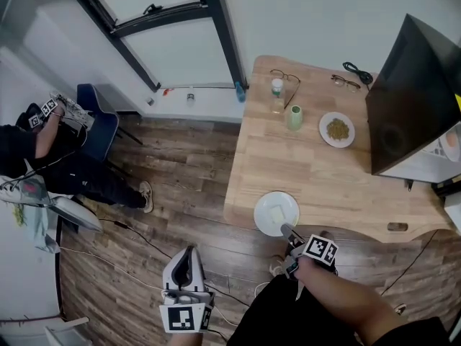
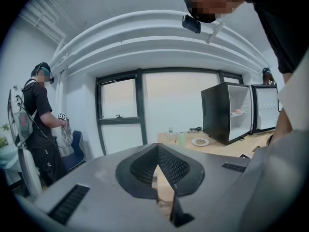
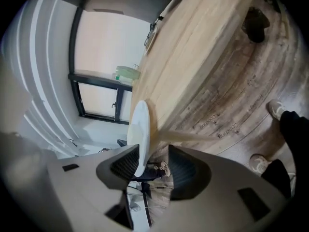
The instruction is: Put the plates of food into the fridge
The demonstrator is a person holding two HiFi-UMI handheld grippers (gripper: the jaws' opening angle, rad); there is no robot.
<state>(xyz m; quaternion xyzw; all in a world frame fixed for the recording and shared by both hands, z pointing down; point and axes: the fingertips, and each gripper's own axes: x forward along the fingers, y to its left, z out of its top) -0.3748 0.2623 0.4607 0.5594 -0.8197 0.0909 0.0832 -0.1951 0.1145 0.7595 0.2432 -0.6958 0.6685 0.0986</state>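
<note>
A white plate (image 1: pixel 276 213) with a pale piece of food sits at the front edge of the wooden table (image 1: pixel 324 171). My right gripper (image 1: pixel 288 231) reaches it from below the edge. In the right gripper view the plate's rim (image 3: pixel 140 134) stands edge-on between the jaws of the right gripper (image 3: pixel 157 164), close against one jaw, with a clear gap to the other. A second plate (image 1: pixel 336 130) of greenish food lies farther back, near the black fridge (image 1: pixel 414 99), whose door is open. My left gripper (image 1: pixel 187 262) hangs low over the floor, away from the table, jaws together and empty (image 2: pixel 157 151).
A green cup (image 1: pixel 294 117), a small bottle (image 1: pixel 277 88) and two pairs of glasses (image 1: pixel 346 83) stand at the table's back. A person (image 1: pixel 43 150) sits by a blue chair (image 1: pixel 101 121) at the left. Cables (image 1: pixel 137 236) run over the wooden floor.
</note>
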